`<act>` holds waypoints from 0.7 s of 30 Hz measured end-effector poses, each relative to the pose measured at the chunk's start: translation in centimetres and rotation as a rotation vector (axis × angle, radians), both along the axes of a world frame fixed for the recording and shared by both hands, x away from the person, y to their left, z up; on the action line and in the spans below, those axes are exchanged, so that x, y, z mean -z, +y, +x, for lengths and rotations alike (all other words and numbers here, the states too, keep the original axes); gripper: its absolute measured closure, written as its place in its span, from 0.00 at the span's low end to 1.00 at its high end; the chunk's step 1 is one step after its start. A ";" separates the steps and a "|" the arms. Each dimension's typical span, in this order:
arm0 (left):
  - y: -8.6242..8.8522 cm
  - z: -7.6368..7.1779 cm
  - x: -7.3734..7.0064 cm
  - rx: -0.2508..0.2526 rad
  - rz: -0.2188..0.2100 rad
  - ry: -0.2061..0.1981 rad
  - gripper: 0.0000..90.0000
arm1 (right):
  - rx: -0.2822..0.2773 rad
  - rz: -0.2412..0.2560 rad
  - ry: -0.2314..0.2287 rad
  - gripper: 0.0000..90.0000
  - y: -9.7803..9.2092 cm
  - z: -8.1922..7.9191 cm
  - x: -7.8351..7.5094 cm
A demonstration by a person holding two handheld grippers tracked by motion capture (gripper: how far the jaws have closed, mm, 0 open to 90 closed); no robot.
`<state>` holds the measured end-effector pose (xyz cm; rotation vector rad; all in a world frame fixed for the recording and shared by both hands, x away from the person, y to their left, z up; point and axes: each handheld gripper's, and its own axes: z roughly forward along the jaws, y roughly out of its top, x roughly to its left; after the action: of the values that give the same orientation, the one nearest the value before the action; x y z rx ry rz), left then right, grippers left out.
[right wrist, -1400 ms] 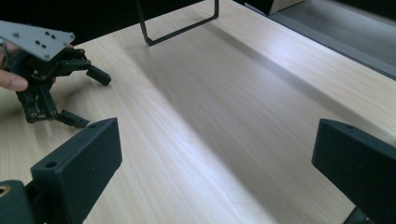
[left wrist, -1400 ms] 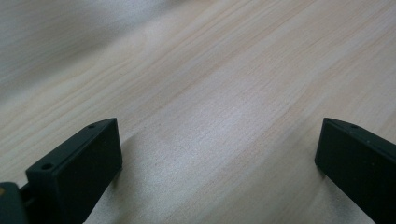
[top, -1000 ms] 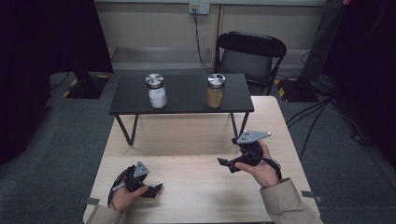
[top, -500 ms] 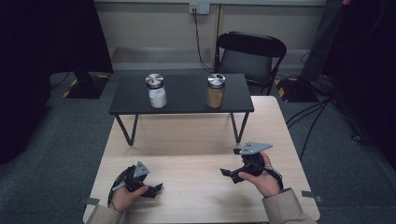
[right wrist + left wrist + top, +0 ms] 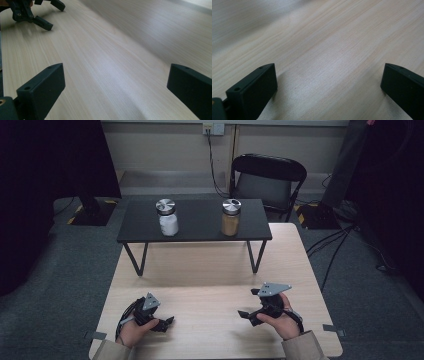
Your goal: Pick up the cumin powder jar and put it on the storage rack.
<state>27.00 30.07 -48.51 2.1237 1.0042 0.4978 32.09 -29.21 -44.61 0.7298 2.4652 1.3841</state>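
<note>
Wooden table [image 5: 210,270] bare between both claws.

Two lidded jars are counted: one white-filled jar [image 5: 167,217] and one tan-filled jar [image 5: 230,217]. Two tables are seen, one black low table [image 5: 200,231] and one wooden table [image 5: 210,285]. One chair [image 5: 267,177] is counted.

We note a light wooden table [image 5: 210,270] as landmark. At its near left corner, the left gripper [image 5: 167,322] lies low on the wood, jaws apart, held in the left hand [image 5: 131,332]. Toward the near right, the right gripper [image 5: 249,307] sits held by the right hand [image 5: 277,321], jaws spread and pointing left, grey plate on top. On the table's far end stands a black bench [image 5: 200,227] bearing a white-filled jar [image 5: 167,217] and a brown-filled jar [image 5: 230,217], well apart. Beyond the table: a black chair [image 5: 267,182].
</note>
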 end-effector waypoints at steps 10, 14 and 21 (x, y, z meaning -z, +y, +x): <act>0.0 0.0 0.0 -0.001 -0.001 0.000 0.00 | 0.018 0.005 0.005 0.01 -0.8 -0.5 1.3; 0.0 0.0 0.0 0.000 -0.001 0.000 0.00 | 0.016 0.001 0.007 0.01 -1.0 -0.6 1.8; 0.0 0.0 0.0 -0.001 0.000 0.000 0.00 | 0.013 -0.008 0.014 0.01 -1.3 -0.8 2.5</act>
<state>27.00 30.07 -48.50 2.1234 1.0051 0.4976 31.28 -30.49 -47.12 0.7550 2.4713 1.3688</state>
